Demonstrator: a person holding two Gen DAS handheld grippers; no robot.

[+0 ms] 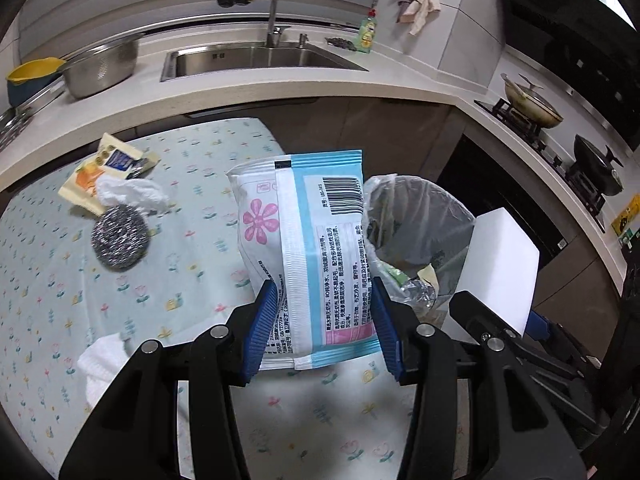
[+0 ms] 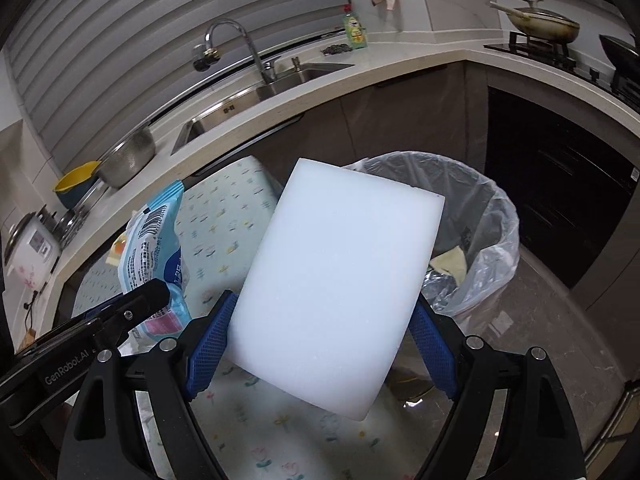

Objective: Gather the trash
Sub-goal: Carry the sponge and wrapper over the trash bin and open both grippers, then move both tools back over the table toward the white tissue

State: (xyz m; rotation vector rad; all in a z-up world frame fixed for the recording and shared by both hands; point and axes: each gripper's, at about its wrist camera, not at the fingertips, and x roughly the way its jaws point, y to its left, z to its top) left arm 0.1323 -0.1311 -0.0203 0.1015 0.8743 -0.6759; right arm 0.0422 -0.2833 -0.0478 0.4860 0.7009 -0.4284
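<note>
Left wrist: left gripper (image 1: 325, 322) clamps a blue-and-white packet (image 1: 306, 248) above the floral table (image 1: 48, 300), beside the lined bin (image 1: 424, 232). Scourer (image 1: 119, 236), tissue (image 1: 132, 194) and wrapper (image 1: 100, 172) lie on the table.

Right wrist: right gripper (image 2: 320, 344) grips a white foam block (image 2: 340, 276), held wide, just before the bin (image 2: 492, 240).

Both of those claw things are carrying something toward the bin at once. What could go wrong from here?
1. The left hand-held gripper holds the blue-and-white packet only near its bottom edge; the floppy top might catch the bin liner.
2. The white foam block in the right hand-held gripper looks wide against the lined trash bin, so it might land across the rim.
3. The two grippers are close together and could bump.
</note>
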